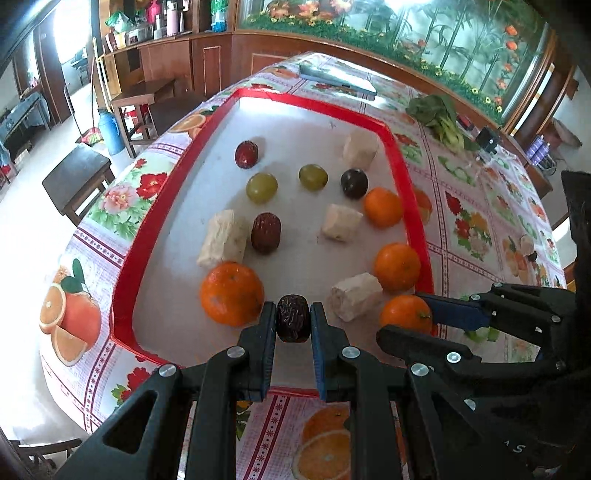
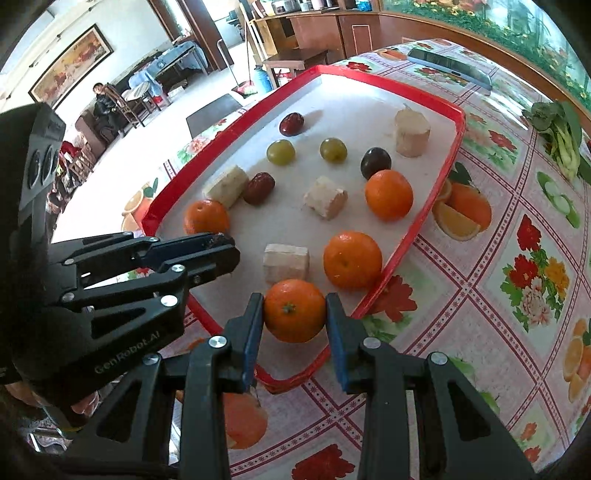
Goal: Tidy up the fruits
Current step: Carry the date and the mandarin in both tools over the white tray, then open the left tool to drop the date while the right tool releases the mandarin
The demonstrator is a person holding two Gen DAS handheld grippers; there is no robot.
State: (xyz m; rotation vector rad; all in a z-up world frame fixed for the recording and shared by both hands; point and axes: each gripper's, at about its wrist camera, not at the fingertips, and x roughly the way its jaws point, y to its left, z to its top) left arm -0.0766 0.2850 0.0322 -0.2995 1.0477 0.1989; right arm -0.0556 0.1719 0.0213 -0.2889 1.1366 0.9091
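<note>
Left gripper [image 1: 293,323] pinches date [image 1: 293,322]; right gripper [image 2: 294,310] pinches orange [image 2: 294,310], frame bottom. Squeeze softly, lift straight up from tray [image 1: 402,155].

Bright daylight, blown-out doorway [image 1: 70,33] and floor [image 2: 122,173]; soft shadows, sharp centre, heavy fisheye bending, dark vignetted corners.

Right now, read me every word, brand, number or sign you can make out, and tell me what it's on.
"GenRobot.AI": white lettering on the black plastic body of the left gripper, seen from the right wrist view.
"S" and part of another letter: on the black body of the right gripper, too cut off to read.
The framed wall painting shows no legible text.
</note>
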